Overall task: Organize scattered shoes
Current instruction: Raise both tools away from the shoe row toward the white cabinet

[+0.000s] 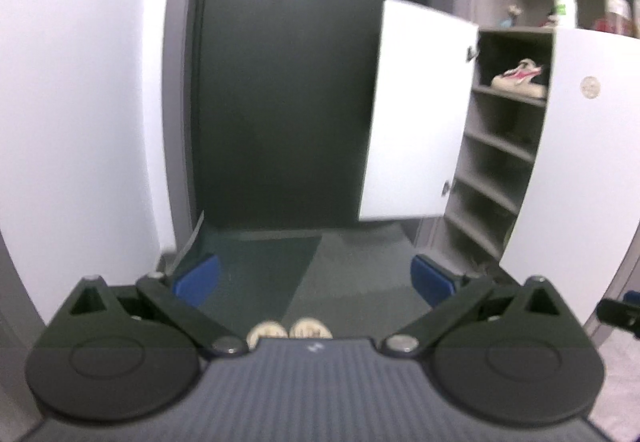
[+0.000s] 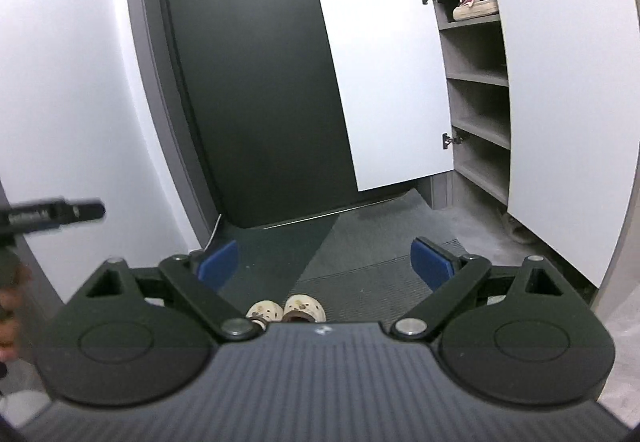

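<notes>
Two cream clog-style shoes sit side by side on the near floor. One pink-and-white sneaker rests on the top shelf of one open shoe cabinet at far right, which has two white doors and five visible shelves. One white bottle stands on the cabinet's top.

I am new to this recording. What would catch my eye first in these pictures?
First, the open cabinet on the right, its white door swung out, with a pink-and-white sneaker on the top shelf. Then the pair of cream clogs on the dark mat, low between the open right gripper.
</notes>
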Motion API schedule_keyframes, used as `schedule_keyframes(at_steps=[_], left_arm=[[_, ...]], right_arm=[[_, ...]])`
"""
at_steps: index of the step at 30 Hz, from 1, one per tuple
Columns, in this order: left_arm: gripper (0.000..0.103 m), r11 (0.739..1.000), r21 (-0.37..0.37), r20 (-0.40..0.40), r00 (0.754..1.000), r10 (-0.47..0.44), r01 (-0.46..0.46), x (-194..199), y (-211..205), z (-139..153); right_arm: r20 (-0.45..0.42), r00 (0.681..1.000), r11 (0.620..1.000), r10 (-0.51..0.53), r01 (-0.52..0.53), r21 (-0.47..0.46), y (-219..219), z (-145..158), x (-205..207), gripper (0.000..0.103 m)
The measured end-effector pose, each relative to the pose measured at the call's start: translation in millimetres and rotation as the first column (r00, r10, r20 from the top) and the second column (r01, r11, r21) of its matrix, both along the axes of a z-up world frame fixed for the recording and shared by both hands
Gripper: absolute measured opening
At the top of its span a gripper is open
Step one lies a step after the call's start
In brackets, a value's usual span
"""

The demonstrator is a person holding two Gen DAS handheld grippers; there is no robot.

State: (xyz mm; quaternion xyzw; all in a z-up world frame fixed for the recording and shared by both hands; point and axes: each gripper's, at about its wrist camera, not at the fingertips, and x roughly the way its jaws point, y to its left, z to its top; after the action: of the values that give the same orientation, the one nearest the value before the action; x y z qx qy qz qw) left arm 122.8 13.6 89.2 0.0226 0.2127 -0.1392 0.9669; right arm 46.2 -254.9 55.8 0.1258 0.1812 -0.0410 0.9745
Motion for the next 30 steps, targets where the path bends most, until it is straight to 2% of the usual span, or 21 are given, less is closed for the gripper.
schedule_keyframes(at_steps=[2,4,5,8,12,15,18,21,24,27,30], left_arm=[[0.103,0.999,0.026,0.026,0.999,-0.037,0.037,-11.5,-22.6,2.1],[0.103,0.997,0.04,0.032,0.997,-0.07,0.068,-18.0,-40.3,2.7],[0.103,0.996,0.04,0.023,0.996,-0.083,0.082,-18.2,-46.4,2.2],[0.103,0.992,0.041,0.017,0.993,-0.117,0.116,-21.3,-64.0,3.9],[0.103,0.989,0.045,0.034,0.989,-0.145,0.143,-24.2,-76.2,-0.4],[0.103,0.991,0.06,0.052,0.991,-0.123,0.119,-21.4,-82.2,-13.9],[0.103,0.992,0.121,0.138,0.989,-0.056,0.039,-20.8,-94.3,-23.9],[0.103,0.996,0.085,0.166,0.985,-0.048,0.034,-16.0,-99.1,-27.2],[0.103,0.999,0.052,0.127,0.992,-0.014,0.007,-3.0,-104.1,-33.0],[0.103,1.0,-0.004,0.038,0.999,0.006,-0.006,25.5,-116.3,-49.8],[0.103,1.0,0.017,0.006,1.0,0.016,-0.016,41.6,-125.7,-61.2]], right_arm=[[0.018,1.0,0.999,-0.015,0.015,-0.03,-1.8,1.9,-3.7,0.098],[0.022,1.0,1.0,-0.019,0.019,0.006,-7.2,2.4,-4.7,0.098],[0.019,1.0,0.999,-0.012,0.011,0.035,-10.7,2.2,-4.7,0.103],[0.007,1.0,0.996,0.003,-0.004,0.094,-18.5,-0.5,-4.1,0.103],[-0.001,1.0,0.996,0.001,-0.001,0.084,-17.2,-2.4,-2.5,0.103],[-0.011,1.0,0.998,-0.016,0.017,0.055,-15.3,-5.0,0.8,0.103],[-0.016,1.0,0.996,-0.011,0.012,0.083,-19.0,-8.1,6.9,0.103],[-0.008,1.0,0.991,-0.008,0.009,0.135,-26.4,-12.2,17.7,0.103],[-0.001,1.0,0.99,-0.03,0.03,0.135,-31.9,-17.7,33.8,0.103],[-0.004,0.998,0.99,-0.057,0.057,0.129,-37.7,-26.8,52.3,0.103],[-0.013,0.998,0.989,-0.061,0.062,0.137,-44.0,-40.4,66.6,0.103]])
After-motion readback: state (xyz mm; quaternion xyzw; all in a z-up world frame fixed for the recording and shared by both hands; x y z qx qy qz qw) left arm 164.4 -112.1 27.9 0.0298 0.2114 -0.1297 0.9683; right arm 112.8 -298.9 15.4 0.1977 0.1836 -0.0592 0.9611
